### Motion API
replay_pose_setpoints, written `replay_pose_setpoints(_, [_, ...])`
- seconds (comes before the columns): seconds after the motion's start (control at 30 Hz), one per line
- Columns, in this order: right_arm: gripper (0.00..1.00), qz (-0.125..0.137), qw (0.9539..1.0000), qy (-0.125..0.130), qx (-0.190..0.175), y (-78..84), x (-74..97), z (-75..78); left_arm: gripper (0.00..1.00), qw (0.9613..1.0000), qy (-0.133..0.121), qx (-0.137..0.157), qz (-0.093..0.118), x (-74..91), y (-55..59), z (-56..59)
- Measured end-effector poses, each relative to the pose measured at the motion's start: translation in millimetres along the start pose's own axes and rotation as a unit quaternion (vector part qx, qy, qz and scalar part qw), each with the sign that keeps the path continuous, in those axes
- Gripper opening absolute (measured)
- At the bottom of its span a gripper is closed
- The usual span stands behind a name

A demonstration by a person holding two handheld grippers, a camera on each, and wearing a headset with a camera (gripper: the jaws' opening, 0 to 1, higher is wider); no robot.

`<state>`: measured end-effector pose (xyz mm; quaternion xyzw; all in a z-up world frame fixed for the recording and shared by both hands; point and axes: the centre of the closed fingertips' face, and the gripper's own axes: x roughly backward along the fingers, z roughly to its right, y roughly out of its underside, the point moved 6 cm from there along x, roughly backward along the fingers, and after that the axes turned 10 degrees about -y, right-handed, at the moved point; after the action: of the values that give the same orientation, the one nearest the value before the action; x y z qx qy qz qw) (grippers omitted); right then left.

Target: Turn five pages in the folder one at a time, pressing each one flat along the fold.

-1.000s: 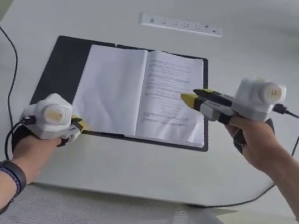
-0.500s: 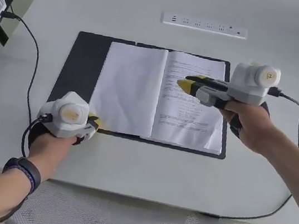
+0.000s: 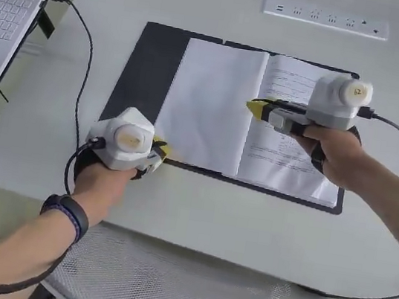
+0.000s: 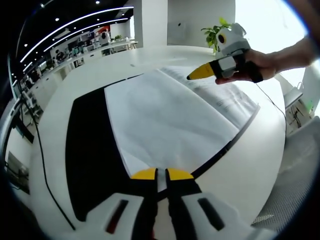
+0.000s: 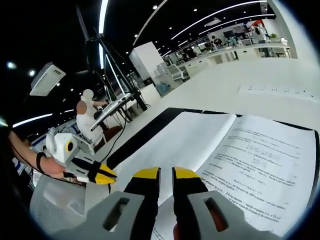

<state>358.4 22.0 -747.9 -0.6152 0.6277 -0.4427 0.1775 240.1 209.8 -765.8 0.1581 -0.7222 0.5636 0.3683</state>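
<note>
Folder (image 3: pixel 153 60) lies open and flat. Left gripper (image 3: pixel 158 149), jaws together and empty, sits at its near edge. Right gripper (image 3: pixel 254 109), also closed and empty, is over the printed page (image 3: pixel 277 157) by the fold. The paper looks thin and floppy, likely to crease. I'd pinch a single sheet at its outer corner.

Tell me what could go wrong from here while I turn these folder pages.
The right gripper hangs over the printed page by the fold with jaws together; it could pinch several sheets or crease one. The left gripper sits at the blank page's near left corner and may not anchor the folder, which could slide when a page is dragged.
</note>
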Motion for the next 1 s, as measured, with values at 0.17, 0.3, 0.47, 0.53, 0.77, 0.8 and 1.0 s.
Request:
replay_pose_setpoints(0.17, [0.04, -0.004, 0.9998, 0.008, -0.018, 11.2, -3.2, 9.4, 0.04, 1.0000, 0.001, 0.002, 0.002, 0.2, 0.2, -0.6])
replay_pose_setpoints(0.3, [0.00, 0.004, 0.9997, 0.011, -0.023, 10.6, -1.5, 11.9, 0.04, 1.0000, -0.001, 0.004, 0.002, 0.3, 0.1, -0.3])
replay_pose_setpoints(0.47, [0.00, 0.000, 0.9998, 0.006, -0.017, 8.5, -2.6, 13.9, 0.04, 1.0000, 0.001, 0.004, 0.003, 0.0, 0.2, -0.8])
replay_pose_setpoints(0.53, [0.00, 0.000, 0.9999, 0.007, -0.016, 5.7, -3.6, 16.3, 0.04, 1.0000, 0.001, 0.005, 0.003, 0.0, 0.1, -0.8])
replay_pose_setpoints(0.77, [0.00, 0.014, 0.9993, 0.017, -0.029, -8.5, -9.8, 34.6, 0.04, 1.0000, 0.001, 0.009, 0.003, -0.5, 0.2, -0.9])
replay_pose_setpoints(0.8, [0.00, 0.014, 0.9993, 0.017, -0.029, -11.0, -11.3, 37.4, 0.04, 1.0000, 0.000, 0.008, 0.003, 0.1, -0.1, -0.7])
replay_pose_setpoints(1.0, [0.00, 0.021, 0.9988, 0.024, -0.038, -22.8, -18.3, 53.8, 0.04, 0.9999, 0.000, 0.012, 0.002, 3.3, -1.5, 0.0])
